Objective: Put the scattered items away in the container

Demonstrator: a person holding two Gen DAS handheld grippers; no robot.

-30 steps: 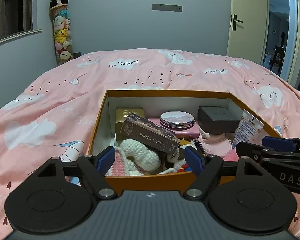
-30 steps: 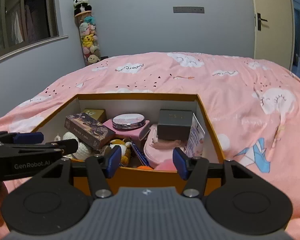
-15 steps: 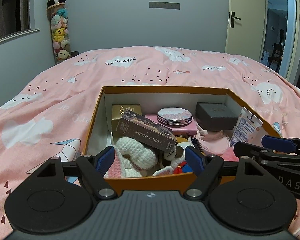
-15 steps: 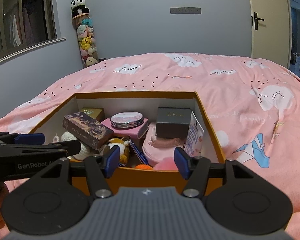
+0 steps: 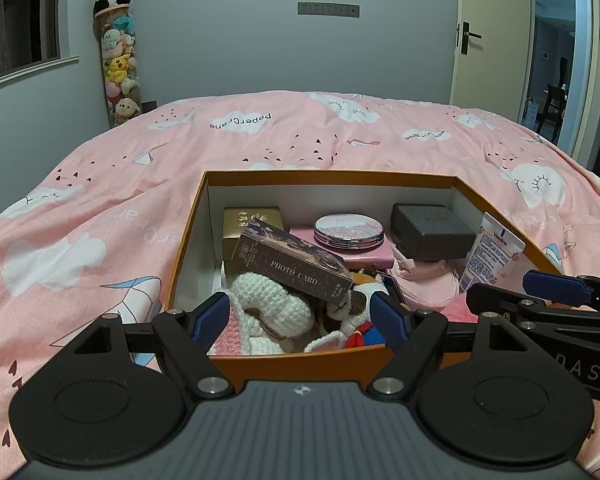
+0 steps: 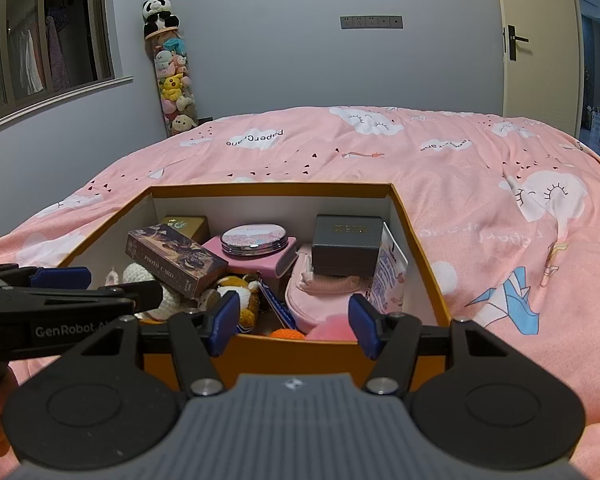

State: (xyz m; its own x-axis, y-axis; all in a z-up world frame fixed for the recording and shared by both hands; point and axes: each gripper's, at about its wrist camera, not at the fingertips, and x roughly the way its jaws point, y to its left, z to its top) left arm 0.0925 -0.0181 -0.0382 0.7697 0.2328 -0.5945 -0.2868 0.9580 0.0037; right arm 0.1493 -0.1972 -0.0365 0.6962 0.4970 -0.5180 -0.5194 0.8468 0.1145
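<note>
In the orange box [image 5: 328, 178] at 12 o'clock: everything visible is packed, the bed [image 5: 100, 208] shows nothing loose. Left tool [image 5: 298, 318] and right tool [image 6: 294, 322] both gape empty; task looks finished.

I'm working in a home bedroom. A bed under a pink duvet [image 5: 300, 140] printed with clouds and paper cranes fills most of my view. At my eleven o'clock a tall clear tube of plush toys [image 5: 118, 64], topped by a panda, stands in the corner beside a window [image 6: 40, 48]. A row of wall sockets [image 5: 328, 9] sits at twelve, and at two o'clock a cream door [image 5: 492, 32] stands open onto another room.
</note>
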